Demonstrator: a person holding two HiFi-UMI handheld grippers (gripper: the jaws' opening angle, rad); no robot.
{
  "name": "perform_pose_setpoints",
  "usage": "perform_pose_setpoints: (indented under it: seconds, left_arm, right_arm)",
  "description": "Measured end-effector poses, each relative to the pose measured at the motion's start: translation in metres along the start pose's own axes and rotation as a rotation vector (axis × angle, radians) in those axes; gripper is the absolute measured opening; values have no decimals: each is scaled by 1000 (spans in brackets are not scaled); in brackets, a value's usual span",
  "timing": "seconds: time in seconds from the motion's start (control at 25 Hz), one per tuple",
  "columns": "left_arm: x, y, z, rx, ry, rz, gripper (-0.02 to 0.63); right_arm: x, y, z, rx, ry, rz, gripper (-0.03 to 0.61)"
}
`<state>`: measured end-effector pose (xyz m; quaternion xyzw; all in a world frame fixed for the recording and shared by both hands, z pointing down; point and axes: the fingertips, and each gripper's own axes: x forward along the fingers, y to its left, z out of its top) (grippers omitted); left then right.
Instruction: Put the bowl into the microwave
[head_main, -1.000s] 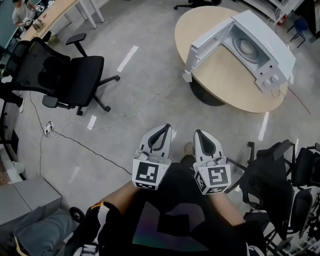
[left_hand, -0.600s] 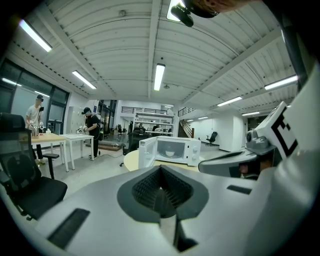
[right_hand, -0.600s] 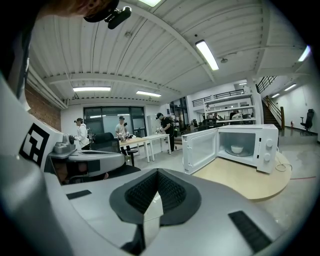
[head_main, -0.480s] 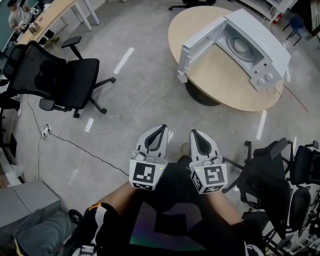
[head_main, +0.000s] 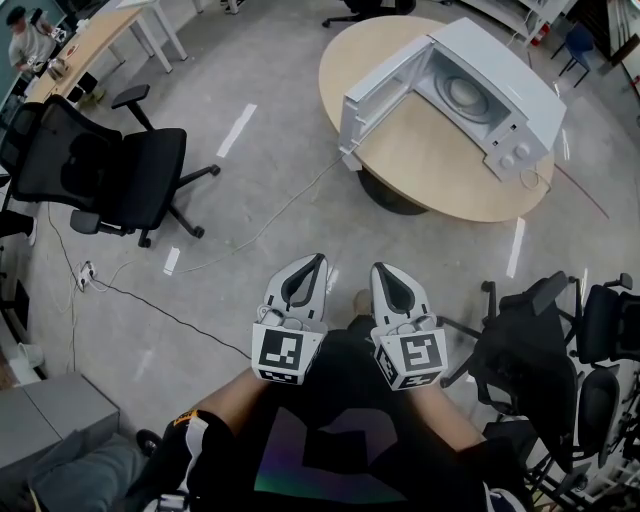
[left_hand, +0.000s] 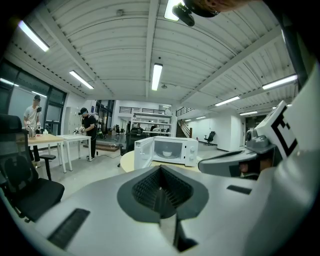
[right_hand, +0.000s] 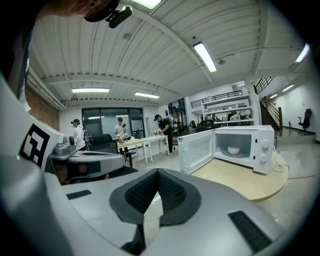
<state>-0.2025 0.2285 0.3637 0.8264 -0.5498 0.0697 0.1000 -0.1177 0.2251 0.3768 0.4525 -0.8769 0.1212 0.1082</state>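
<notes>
White bowl (right_hand: 233, 149) sits inside open white microwave (head_main: 505, 70), upper right. Left gripper (head_main: 310, 263) and right gripper (head_main: 384, 271), lower centre: jaws closed, empty.

The left tool (head_main: 314, 260) and right tool (head_main: 382, 268) are held side by side, pointed forward; both pairs of jaws are pressed together, empty.

No word, brand or number can be read. The left gripper (head_main: 311, 266) and right gripper (head_main: 384, 272) bear only black-and-white square code patterns on their rear faces; an orange print (head_main: 190, 414) on the person's clothing is too small to read
</notes>
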Motion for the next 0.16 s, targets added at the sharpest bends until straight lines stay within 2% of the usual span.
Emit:
perform_pose_setpoints:
  seconds: [0.16]
  left_arm:
    - [1, -3, 0, 3, 2, -5, 46]
  right_arm:
    - [-4, -2, 0, 0, -1, -4, 15]
